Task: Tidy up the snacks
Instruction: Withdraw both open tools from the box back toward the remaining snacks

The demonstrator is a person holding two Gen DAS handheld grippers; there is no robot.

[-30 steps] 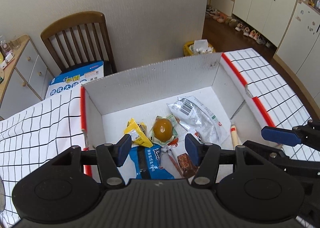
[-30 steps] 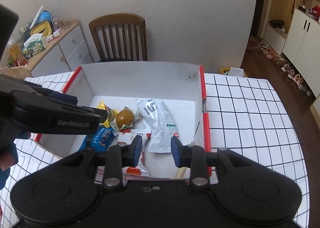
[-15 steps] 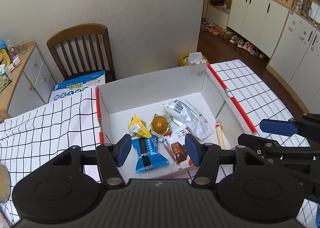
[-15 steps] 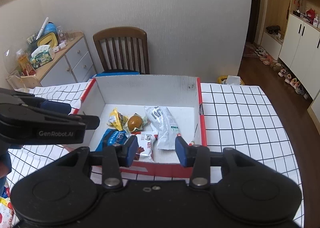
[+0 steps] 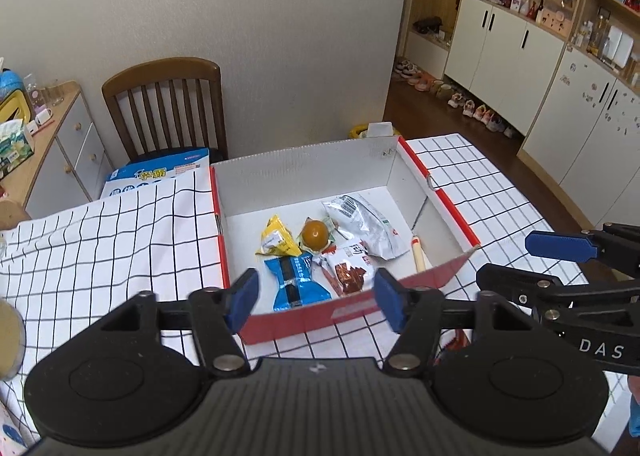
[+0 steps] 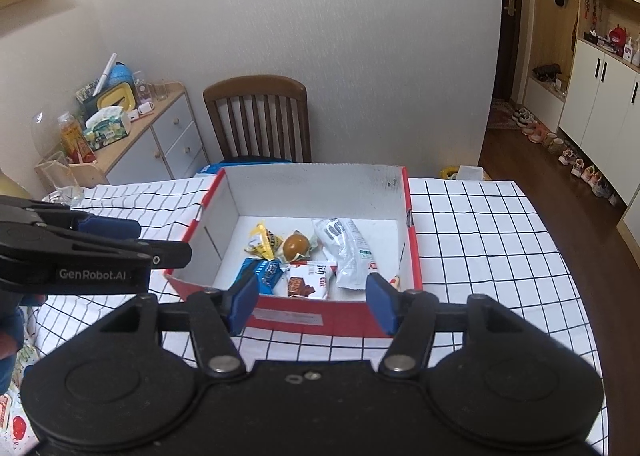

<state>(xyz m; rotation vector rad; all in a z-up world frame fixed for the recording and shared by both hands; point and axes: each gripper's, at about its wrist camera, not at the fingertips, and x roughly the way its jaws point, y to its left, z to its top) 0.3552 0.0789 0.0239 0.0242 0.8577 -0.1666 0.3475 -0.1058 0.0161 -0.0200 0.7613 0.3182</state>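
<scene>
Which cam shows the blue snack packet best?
Left wrist view: the blue snack packet lies whole and unblocked in the box, with its dark centre stripe clear. In the right wrist view the packet is smaller and foreshortened, and its lower end is cut off by the box's near wall and a gripper finger.

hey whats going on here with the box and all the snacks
A person holds a gripper in each hand above a checked tablecloth. The red and white box already holds several snacks: a yellow packet, a round brown snack, a silver bag, a blue packet and a red and white packet. The left gripper and right gripper hover before the box's near side, jaws opening, nothing between the fingers.
</scene>
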